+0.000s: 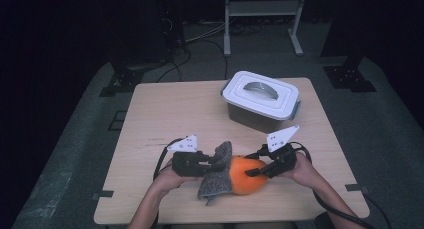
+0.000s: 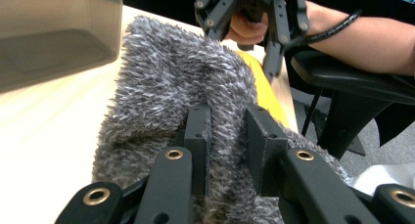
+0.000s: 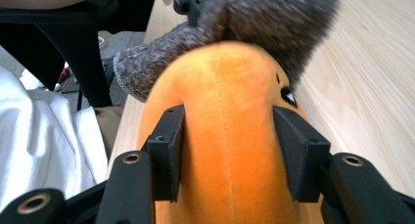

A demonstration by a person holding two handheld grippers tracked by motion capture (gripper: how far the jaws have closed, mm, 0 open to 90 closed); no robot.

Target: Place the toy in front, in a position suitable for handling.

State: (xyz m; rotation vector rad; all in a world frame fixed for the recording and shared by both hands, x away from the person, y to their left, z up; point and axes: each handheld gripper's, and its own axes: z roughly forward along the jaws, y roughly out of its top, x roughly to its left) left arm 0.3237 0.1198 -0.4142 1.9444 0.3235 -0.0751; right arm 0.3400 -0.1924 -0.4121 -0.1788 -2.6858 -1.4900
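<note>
Gripping round orange plush, shaggy grey cloth

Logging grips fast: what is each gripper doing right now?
Left gripper: closed on the grey fuzzy cloth.
Right gripper: fingers closed on the orange plush toy.

A wooden table carries a lidded box, orange plush and grey cloth.
</note>
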